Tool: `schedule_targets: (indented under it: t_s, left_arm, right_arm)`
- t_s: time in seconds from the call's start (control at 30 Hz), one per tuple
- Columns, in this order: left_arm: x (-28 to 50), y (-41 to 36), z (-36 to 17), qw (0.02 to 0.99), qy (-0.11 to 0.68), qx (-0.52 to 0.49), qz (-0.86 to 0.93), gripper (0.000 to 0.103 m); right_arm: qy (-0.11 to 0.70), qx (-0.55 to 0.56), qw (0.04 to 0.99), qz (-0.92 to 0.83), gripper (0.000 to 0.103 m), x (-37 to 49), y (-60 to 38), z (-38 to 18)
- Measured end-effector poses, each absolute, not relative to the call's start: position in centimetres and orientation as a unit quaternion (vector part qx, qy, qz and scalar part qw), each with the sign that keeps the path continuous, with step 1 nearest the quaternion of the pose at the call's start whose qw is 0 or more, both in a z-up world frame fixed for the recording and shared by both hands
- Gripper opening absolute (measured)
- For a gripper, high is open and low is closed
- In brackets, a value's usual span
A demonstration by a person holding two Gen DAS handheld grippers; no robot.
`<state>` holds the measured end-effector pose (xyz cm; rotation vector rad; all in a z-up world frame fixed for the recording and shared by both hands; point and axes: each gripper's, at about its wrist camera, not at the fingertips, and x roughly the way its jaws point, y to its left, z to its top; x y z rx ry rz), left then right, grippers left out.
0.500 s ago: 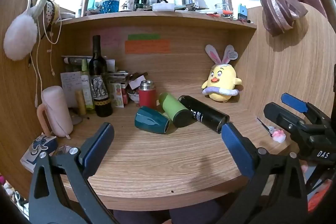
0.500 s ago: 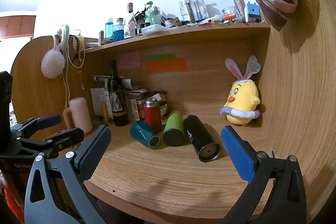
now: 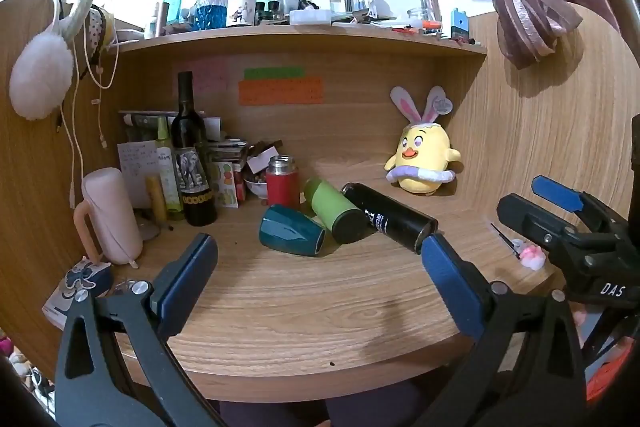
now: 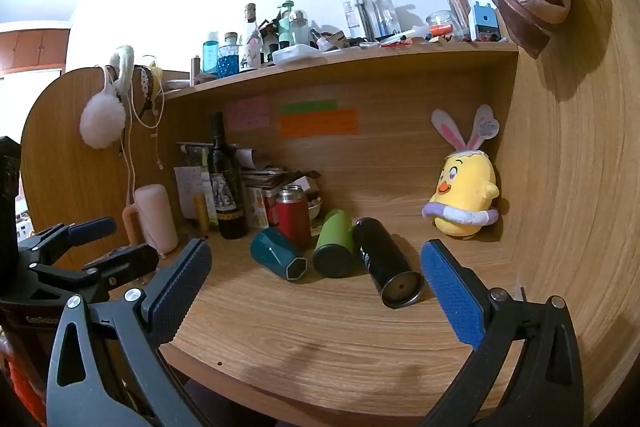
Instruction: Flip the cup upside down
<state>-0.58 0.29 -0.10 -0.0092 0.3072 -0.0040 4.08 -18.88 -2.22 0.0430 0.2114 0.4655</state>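
Desk scene at the outset of the flip. Compared with half a second earlier, nothing on the desk (image 3: 320, 307) has shifted and both tools sit at nearly the same standoff, so the approach has barely begun. Left gripper (image 3: 318, 267) and right gripper (image 4: 316, 277) both have their jaws spread wide and hold nothing. Three candidate cups lie on their sides near the desk's middle, touching in a row: teal cup (image 3: 291, 235), green cup (image 3: 334, 209), black cup (image 3: 386, 217). A red flask (image 3: 282, 183) stands upright behind them. Which cup is meant cannot be told
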Motion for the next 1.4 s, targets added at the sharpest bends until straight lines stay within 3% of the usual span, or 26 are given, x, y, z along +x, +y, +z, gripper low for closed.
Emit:
schedule_targets:
  t_s: [1.4]
  left_arm:
    - [-0.92,-0.41,0.24,0.988,0.151,0.002,-0.002,0.103]
  right_arm:
    - [0.098,0.020,0.968,0.230,0.103,3.76,-18.87,-2.11]
